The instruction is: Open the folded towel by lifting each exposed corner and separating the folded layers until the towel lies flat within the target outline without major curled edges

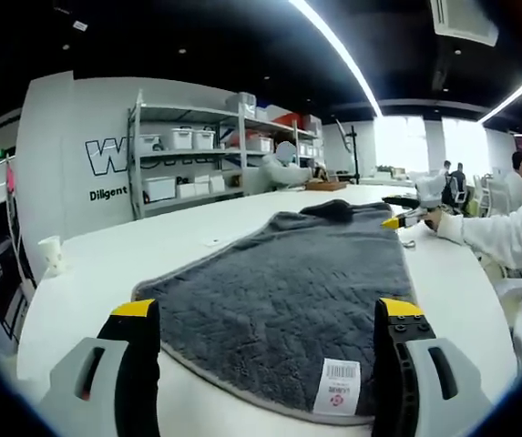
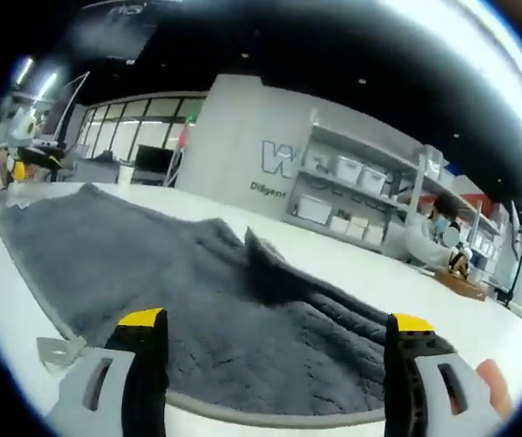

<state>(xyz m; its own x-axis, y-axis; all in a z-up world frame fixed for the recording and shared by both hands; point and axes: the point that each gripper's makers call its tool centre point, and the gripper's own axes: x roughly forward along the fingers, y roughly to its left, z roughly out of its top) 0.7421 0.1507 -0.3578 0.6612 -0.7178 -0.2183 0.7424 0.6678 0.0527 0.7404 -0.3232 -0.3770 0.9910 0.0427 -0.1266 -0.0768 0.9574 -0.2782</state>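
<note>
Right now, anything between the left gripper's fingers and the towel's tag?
Nothing but grey towel. In the left gripper view the open left gripper straddles its near edge, and the white tag lies just inside the right finger.

Before me a white tabletop (image 1: 242, 223) carries a grey towel (image 1: 297, 291), spread mostly open with one far corner humped up. A small white cup (image 1: 52, 252) stands near the tabletop's left edge.
</note>
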